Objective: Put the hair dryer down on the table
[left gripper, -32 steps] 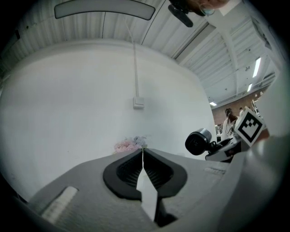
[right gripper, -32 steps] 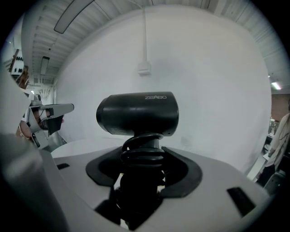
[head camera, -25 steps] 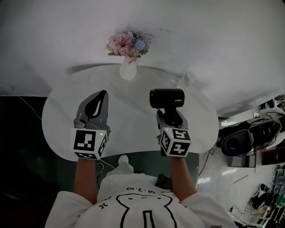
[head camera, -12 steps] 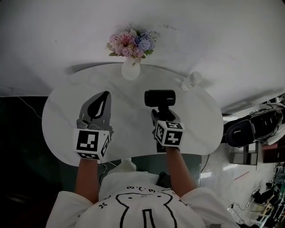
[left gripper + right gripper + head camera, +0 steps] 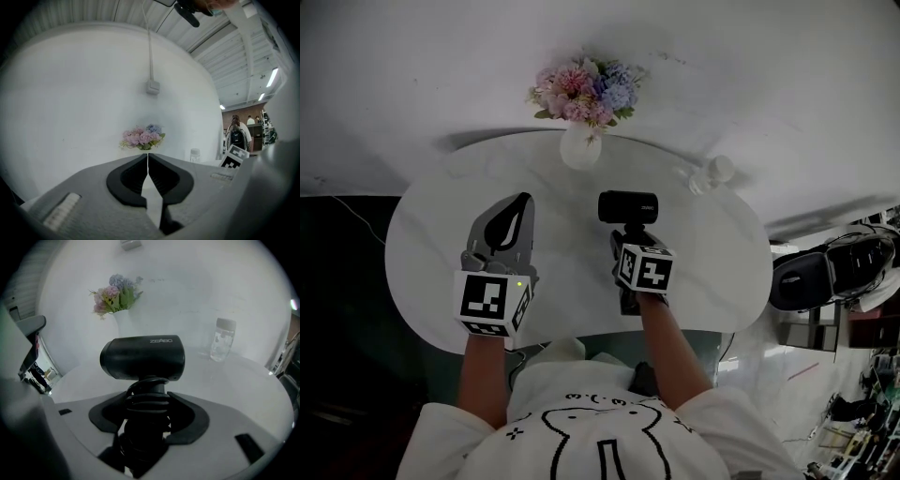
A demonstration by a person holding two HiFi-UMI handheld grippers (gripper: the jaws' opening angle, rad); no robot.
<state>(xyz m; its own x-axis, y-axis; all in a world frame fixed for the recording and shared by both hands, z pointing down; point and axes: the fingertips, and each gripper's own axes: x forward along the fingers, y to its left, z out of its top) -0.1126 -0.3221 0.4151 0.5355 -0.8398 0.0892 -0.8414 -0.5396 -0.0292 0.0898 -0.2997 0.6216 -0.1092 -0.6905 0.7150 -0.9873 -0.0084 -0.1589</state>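
R gripper (image 5: pixel 146 420) clamps dryer (image 5: pixel 143 357) — matte cyl.

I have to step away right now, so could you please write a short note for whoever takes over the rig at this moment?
Left gripper: fingers shut, empty, over the left part of the table.
Right gripper: shut on the handle of the hair dryer, which has its cord wound round it; the barrel sits crosswise at the top.
Things: the dryer is over the middle of the table. A vase of flowers stands at the far edge, a small bottle at far right.
Done: the dryer is in grip, over the table.
Left: lay it on bare tabletop, then open the right fingers.
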